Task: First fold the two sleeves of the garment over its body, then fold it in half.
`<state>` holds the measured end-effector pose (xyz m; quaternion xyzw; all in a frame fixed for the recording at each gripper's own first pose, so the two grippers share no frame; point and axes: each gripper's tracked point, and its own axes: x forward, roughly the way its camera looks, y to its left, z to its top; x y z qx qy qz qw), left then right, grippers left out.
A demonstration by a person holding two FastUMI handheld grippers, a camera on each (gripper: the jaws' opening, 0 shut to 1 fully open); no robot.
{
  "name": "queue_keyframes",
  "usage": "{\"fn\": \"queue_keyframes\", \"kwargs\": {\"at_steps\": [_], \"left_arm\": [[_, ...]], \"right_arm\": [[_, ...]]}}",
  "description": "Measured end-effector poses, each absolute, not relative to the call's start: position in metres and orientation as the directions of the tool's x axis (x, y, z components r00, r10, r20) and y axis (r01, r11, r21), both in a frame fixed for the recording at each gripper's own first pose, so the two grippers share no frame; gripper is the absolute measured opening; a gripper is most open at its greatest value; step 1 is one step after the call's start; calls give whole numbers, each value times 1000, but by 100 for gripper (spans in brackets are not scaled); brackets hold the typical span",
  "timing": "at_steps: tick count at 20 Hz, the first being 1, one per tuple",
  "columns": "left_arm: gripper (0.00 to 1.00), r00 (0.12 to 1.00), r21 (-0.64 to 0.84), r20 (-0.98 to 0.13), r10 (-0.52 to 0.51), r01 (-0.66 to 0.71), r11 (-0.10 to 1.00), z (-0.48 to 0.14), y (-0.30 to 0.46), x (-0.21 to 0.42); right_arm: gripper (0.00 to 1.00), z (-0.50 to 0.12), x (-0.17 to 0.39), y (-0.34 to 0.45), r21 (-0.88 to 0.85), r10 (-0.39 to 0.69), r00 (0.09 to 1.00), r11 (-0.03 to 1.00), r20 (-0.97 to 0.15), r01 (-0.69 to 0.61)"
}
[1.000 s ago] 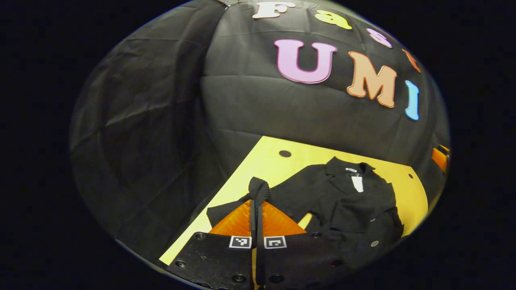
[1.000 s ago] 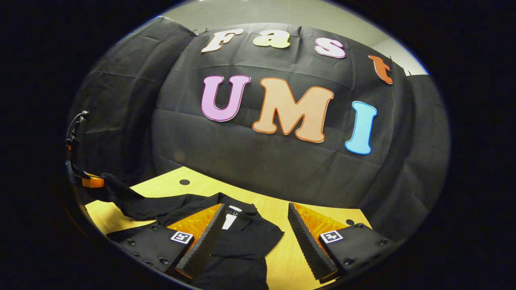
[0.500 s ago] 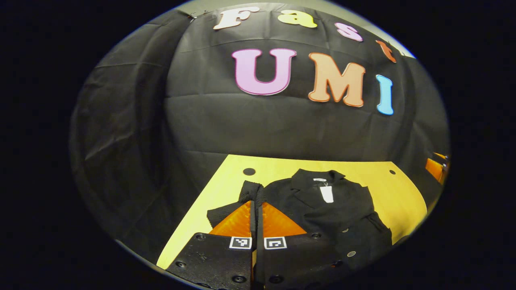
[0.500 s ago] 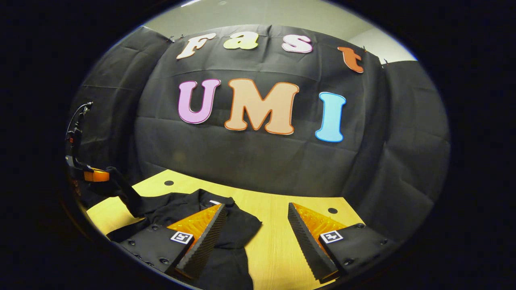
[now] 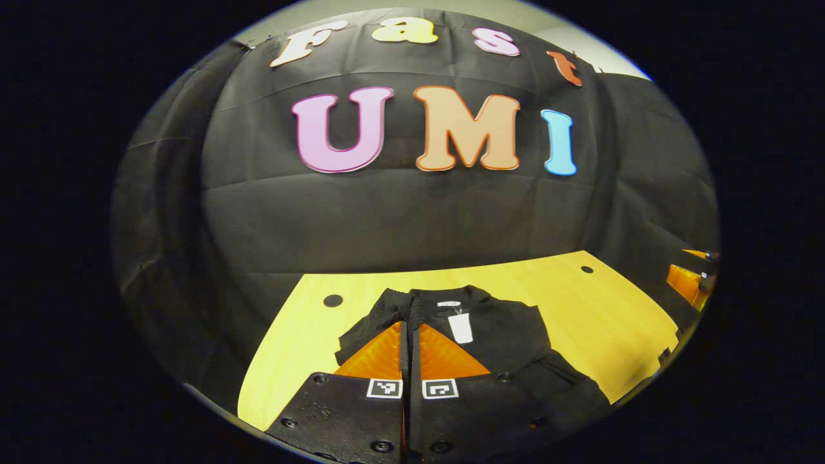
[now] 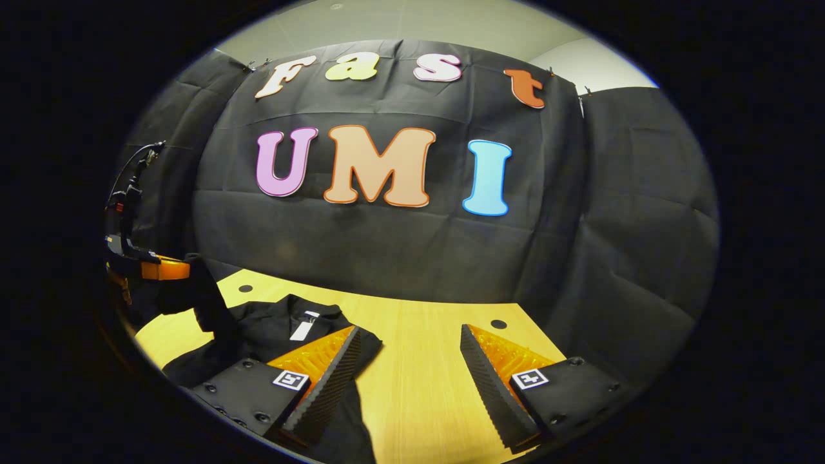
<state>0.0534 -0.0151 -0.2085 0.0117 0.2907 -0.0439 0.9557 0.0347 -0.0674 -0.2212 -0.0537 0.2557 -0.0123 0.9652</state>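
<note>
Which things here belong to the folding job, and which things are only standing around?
For the job:
- black garment
- its sleeve, pinched in the shut left claw
- open right claw

Just there:
- wooden table
- white tag at the collar

Dim booth; table [image 5: 599, 309] brightly lit from overhead, slight glare. Sharp near table centre; strong fisheye bending and darkening toward edges beyond it

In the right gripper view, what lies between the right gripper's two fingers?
Bare table top runs between the open right gripper's fingers in the right gripper view. The black garment lies under and beside one finger, its edge stopping just inside the gap.
</note>
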Motion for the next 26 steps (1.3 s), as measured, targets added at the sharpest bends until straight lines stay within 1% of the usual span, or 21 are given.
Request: {"fn": "queue_keyframes", "kwargs": {"at_steps": [3,4,5,10,13,20,21,22,24,25,26], "left_arm": [[0,816,-25,-564,-129,139,990,-213,-49,61],[0,810,-28,-569,-142,153,988,-215,-59,63],[0,804,-29,-575,-153,167,986,-218,-68,65],[0,764,-22,-619,-183,216,976,-242,-104,77],[0,730,-12,-658,-185,236,972,-263,-122,82],[0,669,-13,-709,-223,304,952,-299,-164,88],[0,673,-10,-706,-221,303,953,-303,-167,88],[4,660,-27,-712,-241,316,948,-308,-174,90],[100,661,-43,-706,-254,318,947,-304,-178,86],[90,677,-41,-690,-258,319,947,-298,-181,90],[96,694,-37,-670,-265,325,945,-288,-181,92]], "right_arm": [[98,-218,27,-90,-125,-88,867,992,-491,30],[96,-217,25,-97,-129,-98,867,991,-489,40],[98,-216,22,-104,-132,-110,866,990,-488,51],[98,-218,8,-135,-140,-161,851,985,-499,104],[98,-218,2,-149,-139,-184,843,982,-505,131],[98,-216,-5,-151,-128,-181,843,983,-506,134],[98,-216,-6,-149,-126,-176,844,983,-507,130],[98,-215,-8,-148,-126,-174,844,984,-507,127],[98,-214,-10,-147,-126,-170,848,984,-502,122],[98,-214,-12,-147,-124,-166,850,985,-501,119],[98,-214,-13,-148,-121,-161,851,986,-501,115]]}}
